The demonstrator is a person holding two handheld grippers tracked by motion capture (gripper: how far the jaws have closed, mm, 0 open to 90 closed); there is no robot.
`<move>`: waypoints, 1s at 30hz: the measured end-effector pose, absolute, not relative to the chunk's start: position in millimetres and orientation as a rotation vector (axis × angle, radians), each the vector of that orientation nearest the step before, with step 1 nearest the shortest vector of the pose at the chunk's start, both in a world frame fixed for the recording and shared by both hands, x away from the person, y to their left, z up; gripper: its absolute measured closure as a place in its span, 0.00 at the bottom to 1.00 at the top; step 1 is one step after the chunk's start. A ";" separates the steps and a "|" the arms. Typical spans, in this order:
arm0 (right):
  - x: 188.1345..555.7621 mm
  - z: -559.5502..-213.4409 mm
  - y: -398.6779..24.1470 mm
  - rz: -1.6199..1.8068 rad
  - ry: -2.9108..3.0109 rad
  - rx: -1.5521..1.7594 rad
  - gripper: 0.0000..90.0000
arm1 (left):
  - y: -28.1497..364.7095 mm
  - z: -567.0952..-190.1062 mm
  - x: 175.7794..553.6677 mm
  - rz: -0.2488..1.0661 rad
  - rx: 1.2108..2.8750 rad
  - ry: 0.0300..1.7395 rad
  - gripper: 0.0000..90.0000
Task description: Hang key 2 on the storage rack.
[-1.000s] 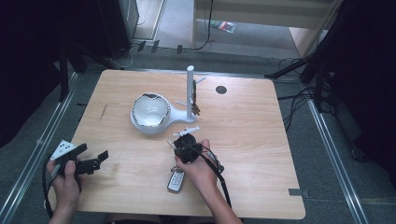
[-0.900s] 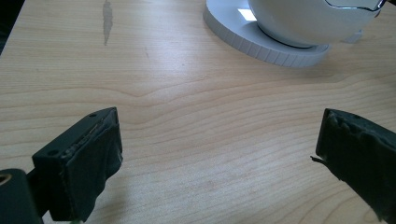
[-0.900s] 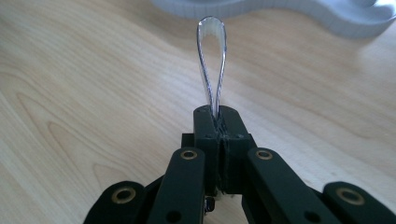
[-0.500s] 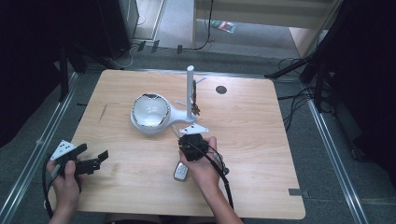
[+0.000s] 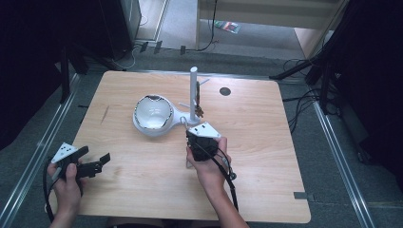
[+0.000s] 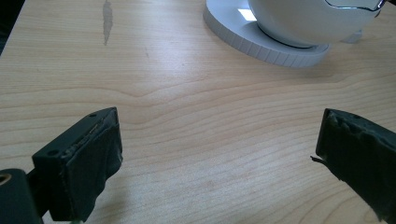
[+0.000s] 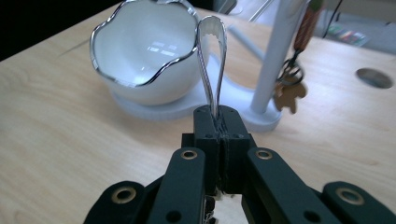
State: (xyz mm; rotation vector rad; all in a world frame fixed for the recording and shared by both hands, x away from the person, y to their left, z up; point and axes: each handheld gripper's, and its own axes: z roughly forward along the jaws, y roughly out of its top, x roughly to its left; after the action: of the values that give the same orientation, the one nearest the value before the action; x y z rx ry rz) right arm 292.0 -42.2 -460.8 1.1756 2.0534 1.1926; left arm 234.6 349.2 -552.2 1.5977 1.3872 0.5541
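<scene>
Gripping a silver key ring between its closed jaws, the right gripper held the loop upright just in front of the white bowl and the white post on the shared stand, near the middle of the table. By my judgement the pick-up was done and the placing was left: the ring had reached neither the bowl nor the post, where another bunch of keys already hung. Near the table's front left corner the left gripper sat with its jaws wide apart and nothing between them, idle over bare wood. Whatever hung below the ring was hidden by the right hand in the high view, and the ring itself was too small to make out there
</scene>
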 end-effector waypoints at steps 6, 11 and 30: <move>299.0 -453.9 -48.1 1.204 1.972 1.178 0.99 | 349.2 -552.3 234.7 0.553 1.597 1.388 0.01; 305.8 -450.6 -50.7 1.202 1.914 1.177 0.99 | 349.4 -552.3 234.7 0.553 1.598 1.388 0.01; 320.8 -450.1 -52.5 1.180 1.819 1.198 0.99 | 349.7 -552.4 235.3 0.554 1.598 1.384 0.01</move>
State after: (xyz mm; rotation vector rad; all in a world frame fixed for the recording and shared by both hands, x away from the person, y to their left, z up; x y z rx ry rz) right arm 320.8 -52.5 -450.1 1.1975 1.8194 1.1803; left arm 235.3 349.7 -552.4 1.5982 1.3844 0.5543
